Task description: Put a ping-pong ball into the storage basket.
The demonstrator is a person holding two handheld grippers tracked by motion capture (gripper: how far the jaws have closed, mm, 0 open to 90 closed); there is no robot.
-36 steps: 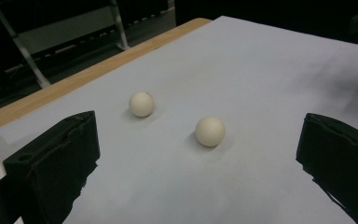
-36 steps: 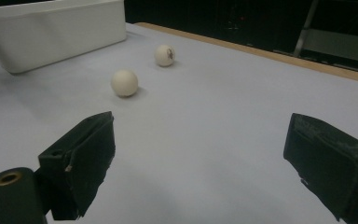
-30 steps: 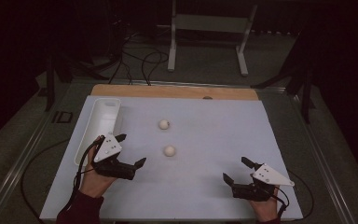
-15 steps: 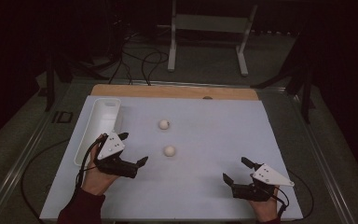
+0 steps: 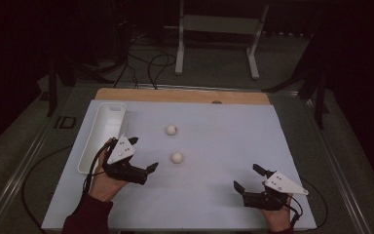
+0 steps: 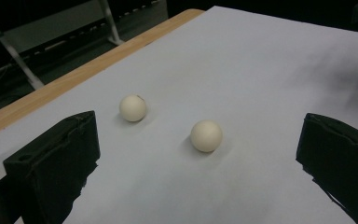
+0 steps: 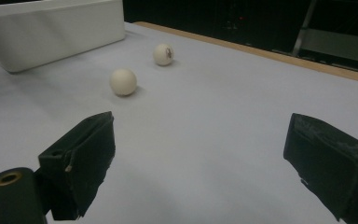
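Note:
Two cream balls lie on the white table sheet (image 5: pixel 214 195). The far ball (image 5: pixel 171 129) sits toward the back; the near ball (image 5: pixel 177 157) is closer to me. My left gripper (image 5: pixel 143 154) is open, a short way left of the near ball, its jaws pointing toward both balls. In the left gripper view the near ball (image 6: pixel 206 136) and the far ball (image 6: pixel 133 108) lie ahead between the wide-apart jaws. My right gripper (image 5: pixel 246 176) stands open at the front right, empty, well apart from the balls (image 7: pixel 123 82) (image 7: pixel 163 54).
A long white tray (image 5: pixel 103 131) lies along the left side of the sheet, just behind my left hand; its wall (image 7: pixel 51 32) looks tall in the right gripper view. A wooden strip (image 5: pixel 185 95) borders the far edge. Cables trail on the floor beyond.
My left gripper has crept slightly to the right, toward the near ball. The right gripper and both balls have stayed where they were.

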